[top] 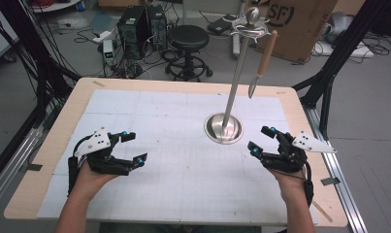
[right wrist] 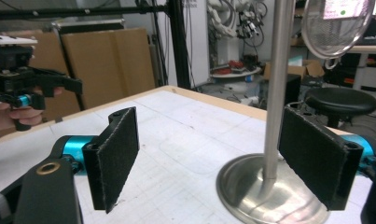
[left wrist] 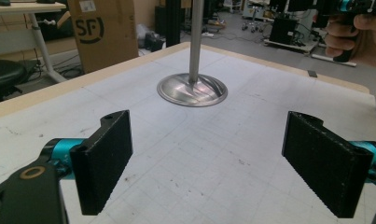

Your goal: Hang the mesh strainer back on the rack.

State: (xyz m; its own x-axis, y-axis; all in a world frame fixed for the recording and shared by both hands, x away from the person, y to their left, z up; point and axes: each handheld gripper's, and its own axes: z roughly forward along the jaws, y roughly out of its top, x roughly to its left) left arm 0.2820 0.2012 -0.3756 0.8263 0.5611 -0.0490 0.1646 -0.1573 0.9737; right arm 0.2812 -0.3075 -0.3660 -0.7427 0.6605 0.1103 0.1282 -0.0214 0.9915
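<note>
A steel stand with a round base (top: 223, 129) and a tall pole (top: 236, 73) rises from the white gridded mat, right of centre. A wooden-handled utensil (top: 263, 62) hangs from a hook at its top. My left gripper (top: 136, 146) hovers open over the mat's left side, with nothing between its pads (left wrist: 104, 158); the stand base (left wrist: 192, 89) lies ahead of it. My right gripper (top: 259, 140) is open just right of the base. Its far pad (right wrist: 316, 154) is beside the pole (right wrist: 276, 88), apart from it. A mesh strainer (right wrist: 332, 25) hangs high up.
The wooden table's rim (top: 183, 83) frames the mat. Beyond the far edge stand a black stool (top: 188, 41), computer towers (top: 139, 24) and a cardboard box (top: 300, 24). Black frame posts (top: 329, 92) flank the right side. The other hand's gripper (right wrist: 22, 84) is at the left.
</note>
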